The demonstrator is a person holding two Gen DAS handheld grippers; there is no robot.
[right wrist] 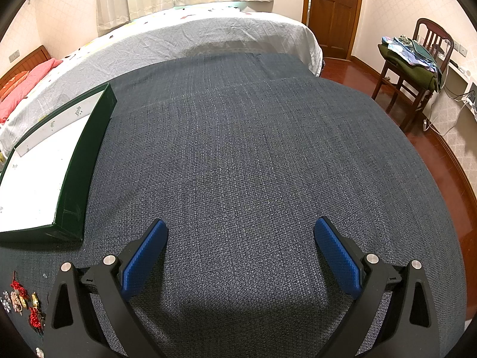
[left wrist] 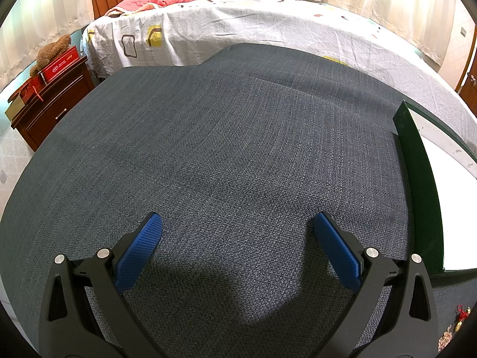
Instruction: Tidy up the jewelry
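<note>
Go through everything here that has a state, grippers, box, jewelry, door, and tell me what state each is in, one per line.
left gripper: open, holding nothing, over the gray cloth
right gripper: open, holding nothing
green box: lidless, white inside, no jewelry seen in it
jewelry: loose on the cloth, outside the box, near its front corner
door: closed
chair: piled with folded clothes
</note>
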